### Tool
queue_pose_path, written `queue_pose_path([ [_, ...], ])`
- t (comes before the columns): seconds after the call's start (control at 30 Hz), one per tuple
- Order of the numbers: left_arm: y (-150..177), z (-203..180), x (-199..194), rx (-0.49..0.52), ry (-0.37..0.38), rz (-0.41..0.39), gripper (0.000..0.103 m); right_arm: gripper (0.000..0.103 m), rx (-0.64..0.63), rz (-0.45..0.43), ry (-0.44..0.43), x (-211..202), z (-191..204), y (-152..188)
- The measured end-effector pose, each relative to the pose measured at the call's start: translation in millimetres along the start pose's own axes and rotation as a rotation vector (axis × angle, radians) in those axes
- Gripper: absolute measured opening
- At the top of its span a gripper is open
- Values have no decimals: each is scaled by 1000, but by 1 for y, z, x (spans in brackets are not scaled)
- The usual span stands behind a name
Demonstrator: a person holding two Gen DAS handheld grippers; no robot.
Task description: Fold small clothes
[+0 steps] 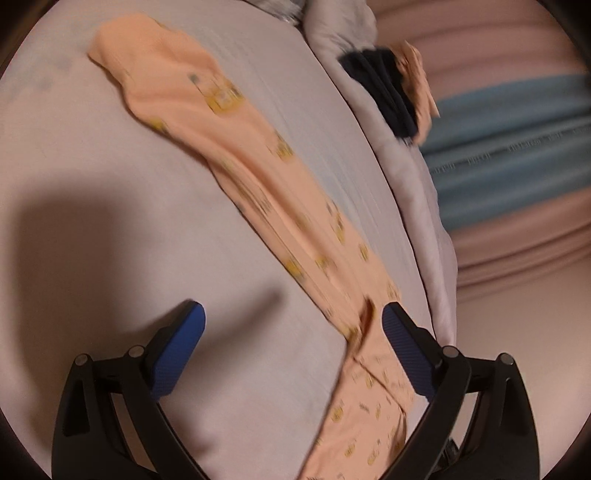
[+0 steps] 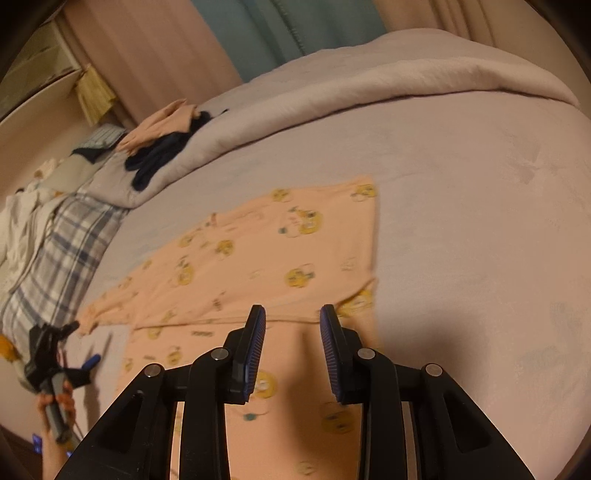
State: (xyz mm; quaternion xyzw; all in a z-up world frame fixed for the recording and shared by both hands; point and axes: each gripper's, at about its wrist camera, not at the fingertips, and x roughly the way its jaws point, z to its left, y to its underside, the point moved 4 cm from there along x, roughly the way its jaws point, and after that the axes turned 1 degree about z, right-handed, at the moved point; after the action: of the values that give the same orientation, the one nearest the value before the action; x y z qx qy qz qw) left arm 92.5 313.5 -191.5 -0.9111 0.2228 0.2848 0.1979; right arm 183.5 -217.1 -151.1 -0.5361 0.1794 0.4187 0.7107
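A peach garment (image 2: 266, 243) with yellow cartoon prints lies spread flat on the lilac bed sheet (image 2: 480, 221). My right gripper (image 2: 293, 332) hovers over its near part, the blue pads a narrow gap apart with nothing between them. In the left wrist view the same garment (image 1: 258, 177) runs diagonally as a long bunched strip. My left gripper (image 1: 291, 325) stands wide open above the sheet, its right finger beside the cloth's edge and gripping nothing. From the right wrist view, the left gripper (image 2: 83, 343) shows at the garment's left end, held by a hand (image 2: 55, 402).
A dark navy garment (image 2: 155, 162) and a peach piece (image 2: 162, 118) lie on the rolled duvet (image 2: 369, 85) at the far edge. Plaid cloth (image 2: 62, 251) and white fabric (image 2: 18, 221) lie at the left. Pink and teal curtains (image 2: 266, 33) hang behind.
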Motion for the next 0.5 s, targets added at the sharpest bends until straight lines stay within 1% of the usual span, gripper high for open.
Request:
queue_pose_path([
  [0.17,-30,13,3,-67,9,-52,97,30,-42,26,-26,8,20,3],
  [0.33,-61,24,3,-80,-3,-104,97,30,-55,54,-46,18,32,3],
  [0.5,-85,34,2,-114,14,-144,97,30,-84,66,-57,20,45,7],
])
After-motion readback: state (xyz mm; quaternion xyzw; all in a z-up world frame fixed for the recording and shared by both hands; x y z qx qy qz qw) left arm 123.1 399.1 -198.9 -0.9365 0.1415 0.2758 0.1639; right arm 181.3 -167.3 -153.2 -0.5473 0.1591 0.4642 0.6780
